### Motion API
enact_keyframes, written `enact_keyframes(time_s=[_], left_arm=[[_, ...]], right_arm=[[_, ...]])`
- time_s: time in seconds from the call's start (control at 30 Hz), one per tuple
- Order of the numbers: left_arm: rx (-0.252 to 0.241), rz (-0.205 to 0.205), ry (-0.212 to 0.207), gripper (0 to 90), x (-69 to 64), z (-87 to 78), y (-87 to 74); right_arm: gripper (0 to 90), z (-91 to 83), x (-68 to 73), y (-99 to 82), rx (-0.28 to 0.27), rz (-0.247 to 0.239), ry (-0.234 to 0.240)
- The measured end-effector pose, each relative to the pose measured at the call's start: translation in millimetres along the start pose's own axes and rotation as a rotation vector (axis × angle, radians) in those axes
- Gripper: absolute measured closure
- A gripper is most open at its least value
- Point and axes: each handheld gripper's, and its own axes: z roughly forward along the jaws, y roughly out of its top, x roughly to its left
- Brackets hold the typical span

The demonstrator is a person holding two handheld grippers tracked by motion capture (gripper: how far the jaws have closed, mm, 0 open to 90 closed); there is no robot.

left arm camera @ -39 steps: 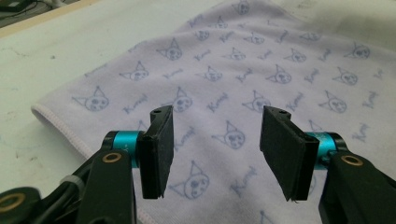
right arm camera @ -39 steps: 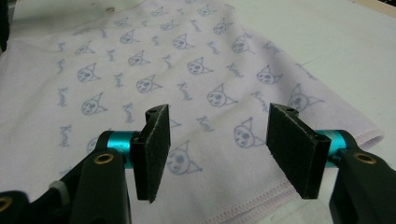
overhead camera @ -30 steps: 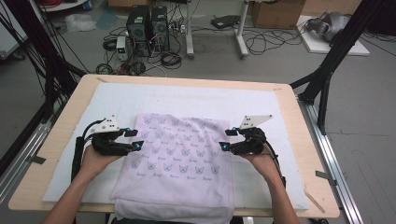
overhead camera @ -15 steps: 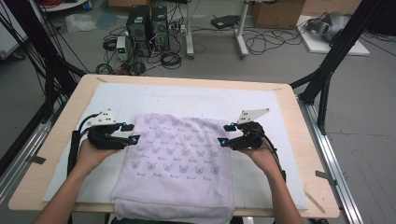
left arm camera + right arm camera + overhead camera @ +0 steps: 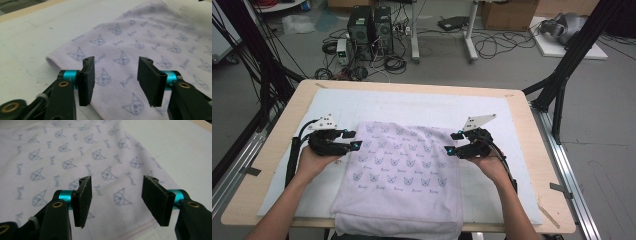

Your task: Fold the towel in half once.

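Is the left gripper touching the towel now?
Cannot tell. In the left gripper view the left gripper has open jaws with the towel beneath and nothing between the pads, but no gap or contact shows plainly.

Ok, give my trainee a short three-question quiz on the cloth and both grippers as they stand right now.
1. True or false: the left gripper is clamped on the pale lilac towel printed with cat faces.
2. Which edge of the towel hangs over the light wooden table? A) far B) near C) neither
3. Fill in: under the towel lies a ____ mat.

Key:
1. False: in the left gripper view its jaws stand apart over the towel's edge with nothing pinched; they have just been closing a little. The right gripper likewise stands open over the opposite edge.
2. B
3. white
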Motion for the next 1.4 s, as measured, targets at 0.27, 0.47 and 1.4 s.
enact_keyframes(time_s=[0.27,0.47,1.4], left_arm=[[0.059,-0.05,0.104,53.5,33.6,25.0,12.0],[0.126,-0.119,0.174,43.8,53.1,52.3,14.4],[0.001,-0.02,0.312,57.0,83.8,22.6,114.2]], right_arm=[[43.0,5.5,-37.6,-3.8,0.022,0.074,-0.081],[42.8,26.1,-66.6,-9.8,0.044,0.138,-0.111],[56.3,-2.3,-119.7,83.8,-0.008,0.144,-0.253]])
